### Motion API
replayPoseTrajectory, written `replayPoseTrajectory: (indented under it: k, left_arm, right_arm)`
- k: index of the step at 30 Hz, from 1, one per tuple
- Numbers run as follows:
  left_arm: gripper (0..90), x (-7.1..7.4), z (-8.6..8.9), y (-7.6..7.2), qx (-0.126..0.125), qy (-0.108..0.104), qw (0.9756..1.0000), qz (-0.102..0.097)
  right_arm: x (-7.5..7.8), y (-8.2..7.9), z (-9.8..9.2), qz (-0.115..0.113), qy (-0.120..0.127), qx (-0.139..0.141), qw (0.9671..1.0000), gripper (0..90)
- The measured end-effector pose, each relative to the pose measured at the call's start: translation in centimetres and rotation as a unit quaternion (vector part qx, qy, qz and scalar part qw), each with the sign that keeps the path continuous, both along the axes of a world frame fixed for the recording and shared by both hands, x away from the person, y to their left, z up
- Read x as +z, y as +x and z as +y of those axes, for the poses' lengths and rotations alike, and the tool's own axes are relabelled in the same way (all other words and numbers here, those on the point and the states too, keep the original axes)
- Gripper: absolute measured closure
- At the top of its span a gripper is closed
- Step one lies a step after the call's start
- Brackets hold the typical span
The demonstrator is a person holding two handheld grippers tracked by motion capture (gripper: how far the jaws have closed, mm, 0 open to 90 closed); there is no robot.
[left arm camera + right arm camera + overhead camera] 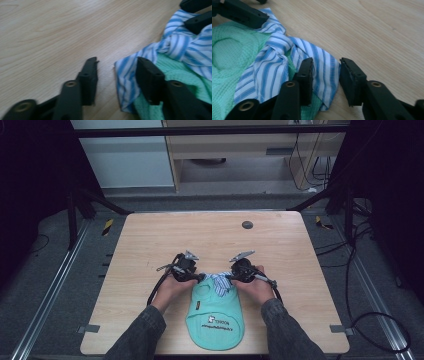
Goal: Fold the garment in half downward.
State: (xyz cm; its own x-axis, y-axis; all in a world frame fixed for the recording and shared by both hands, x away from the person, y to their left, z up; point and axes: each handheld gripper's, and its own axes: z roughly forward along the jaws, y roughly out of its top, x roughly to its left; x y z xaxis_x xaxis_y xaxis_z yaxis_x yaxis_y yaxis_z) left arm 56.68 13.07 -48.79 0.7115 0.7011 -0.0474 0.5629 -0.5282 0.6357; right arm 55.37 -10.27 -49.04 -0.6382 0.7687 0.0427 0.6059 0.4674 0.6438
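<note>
Left gripper (116,75): my jaws stand part open astride the striped collar (125,82) edge, pads not pressing, ready to pinch that corner.
Right gripper (325,77): I mirror it, part open around the opposite collar point.
Garment (215,312): small green top, flat near the front edge of the table (150,250), collar pointing away, so both corners are reachable.

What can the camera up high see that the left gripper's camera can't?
The high view takes in the whole green garment with its printed label, both forearms, the right gripper and the table edges. The left gripper view brings close the left gripper with its open jaws astride the striped collar edge. Both show green fabric, collar and wood.
</note>
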Motion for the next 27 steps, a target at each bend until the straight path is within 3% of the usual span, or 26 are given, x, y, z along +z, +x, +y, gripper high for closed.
replayPoseTrajectory:
  k: [4,8,12,16,23,27]
  left_arm:
    - [78.0,0.0,-0.4,-0.5,-0.009,-0.012,0.9999,0.006]
    - [83.9,0.1,-0.4,-0.7,-0.012,-0.008,0.9999,0.004]
    - [86.0,0.8,-0.2,-0.8,-0.018,-0.012,0.9997,-0.007]
    - [86.3,2.7,-0.1,-1.3,-0.028,-0.016,0.9991,-0.029]
    - [86.4,4.5,-0.3,-1.9,-0.038,-0.019,0.9976,-0.054]
    - [86.6,5.5,-0.4,-2.0,-0.047,-0.013,0.9968,-0.064]
  right_arm:
    - [0.3,-0.1,0.5,0.017,-0.006,0.019,0.9996,79.3]
    - [0.5,-0.2,0.7,0.017,-0.011,0.026,0.9994,82.6]
    - [1.2,-0.4,0.3,0.0,-0.01,0.037,0.9992,83.0]
    - [2.9,-1.0,-0.1,-0.015,-0.008,0.053,0.9984,83.1]
    - [5.0,-1.6,-0.4,-0.039,-0.016,0.07,0.9967,83.5]
    - [5.9,-1.6,-0.7,-0.049,-0.017,0.074,0.9959,83.7]
